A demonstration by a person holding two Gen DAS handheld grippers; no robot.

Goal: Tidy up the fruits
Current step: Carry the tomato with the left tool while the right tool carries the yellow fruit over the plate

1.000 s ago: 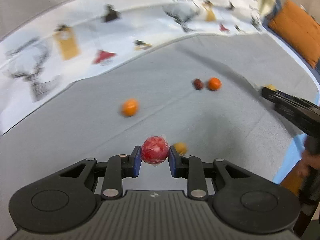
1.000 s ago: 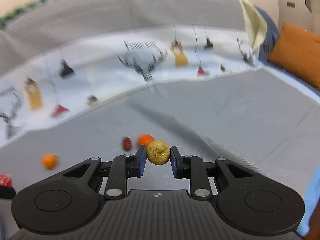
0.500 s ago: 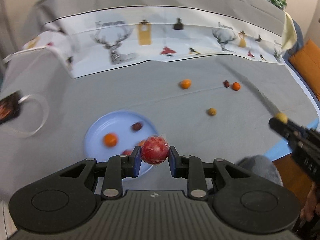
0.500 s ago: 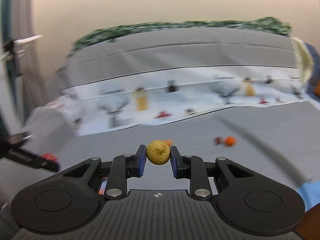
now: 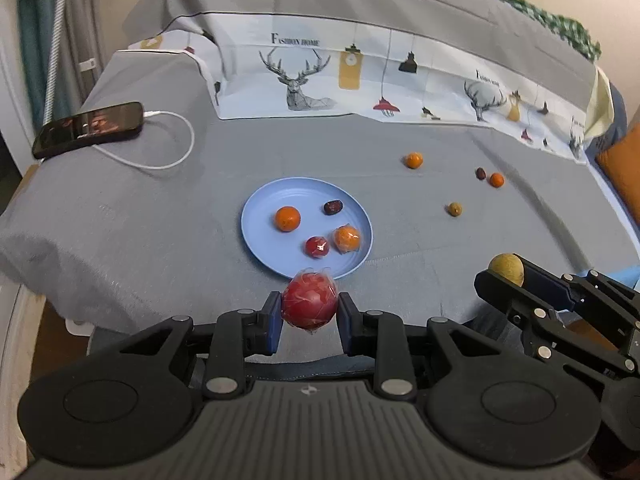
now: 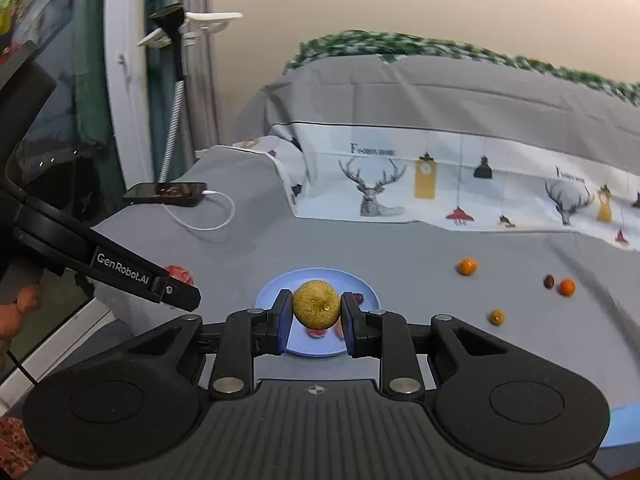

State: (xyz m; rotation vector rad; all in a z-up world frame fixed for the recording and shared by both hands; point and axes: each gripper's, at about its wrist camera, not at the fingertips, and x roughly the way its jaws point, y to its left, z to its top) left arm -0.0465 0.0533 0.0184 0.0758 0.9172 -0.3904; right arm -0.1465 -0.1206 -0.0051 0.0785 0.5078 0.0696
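Observation:
My left gripper is shut on a red fruit in clear wrap, held in the air near the front rim of a blue plate. On the plate lie an orange, a dark date, a wrapped orange and a small red fruit. My right gripper is shut on a yellow-green fruit, above the near side of the same plate. Loose on the grey cover right of the plate are two oranges, a date and a small yellow fruit.
A phone on a white charging cable lies at the bed's far left corner. A printed white cloth runs along the back. An orange cushion sits at the right edge. The bed's front edge drops off below the plate.
Both grippers have swung left and risen with their fruits still held. The blue plate has come into view in front of them; the loose fruits now lie off to the right.

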